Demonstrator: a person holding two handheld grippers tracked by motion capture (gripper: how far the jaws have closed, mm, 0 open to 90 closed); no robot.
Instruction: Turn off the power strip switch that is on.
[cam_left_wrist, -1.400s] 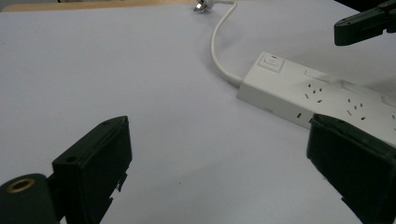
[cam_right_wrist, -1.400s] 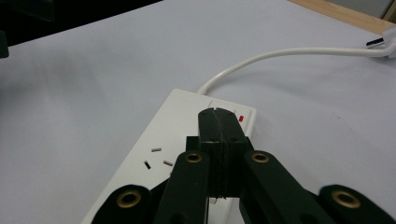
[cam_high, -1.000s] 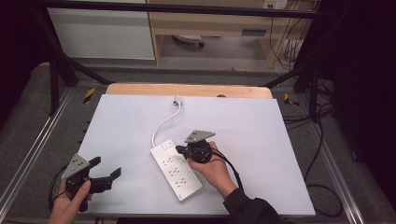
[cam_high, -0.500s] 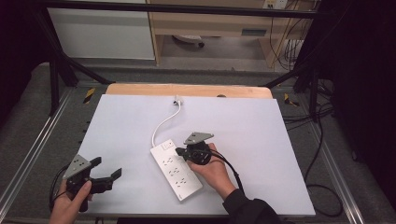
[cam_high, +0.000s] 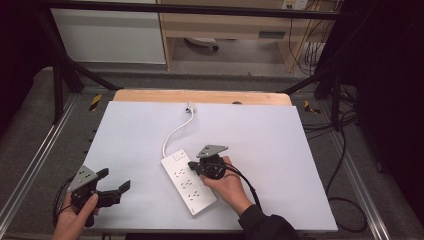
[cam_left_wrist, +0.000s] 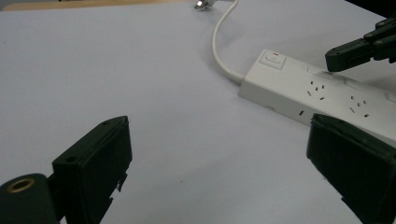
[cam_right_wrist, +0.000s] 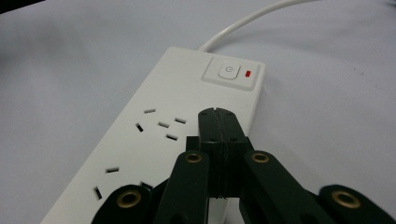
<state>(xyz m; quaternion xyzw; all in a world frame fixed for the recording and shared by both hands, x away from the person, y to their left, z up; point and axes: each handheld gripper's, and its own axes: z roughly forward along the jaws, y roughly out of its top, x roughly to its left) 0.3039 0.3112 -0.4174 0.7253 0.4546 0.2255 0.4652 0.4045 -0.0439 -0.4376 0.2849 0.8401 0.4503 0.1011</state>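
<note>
Nearest to us, at the bottom left edge of the table (cam_high: 280, 150), our left hand (cam_high: 75, 217) holds the left gripper (cam_high: 112, 184) low over the white surface. Its jaws stand wide apart with nothing between them; in the left gripper view we see bare tabletop in the gap and the power strip (cam_left_wrist: 327, 100) lying off beyond the far jaw, clear of it.

A little farther in, near the middle of the table, our right hand (cam_high: 227, 185) holds the right gripper (cam_high: 191, 165) over the power strip (cam_high: 189, 181). Its jaws are pressed tightly together, gripping nothing. In the right gripper view the closed tips (cam_right_wrist: 217, 122) sit just over the top face of the power strip (cam_right_wrist: 154, 140), above the sockets and a short way before the power button (cam_right_wrist: 227, 72), which has a small red light (cam_right_wrist: 248, 73) beside it. We cannot tell whether the tips touch the plastic or hang just above it.

The power strip lies flat and slanted, its switch end pointing away from us. From that end a white cord (cam_high: 175, 132) curves toward the far side of the table and ends in a plug (cam_high: 190, 107) lying near the wooden edge (cam_high: 200, 96) at the back.
</note>
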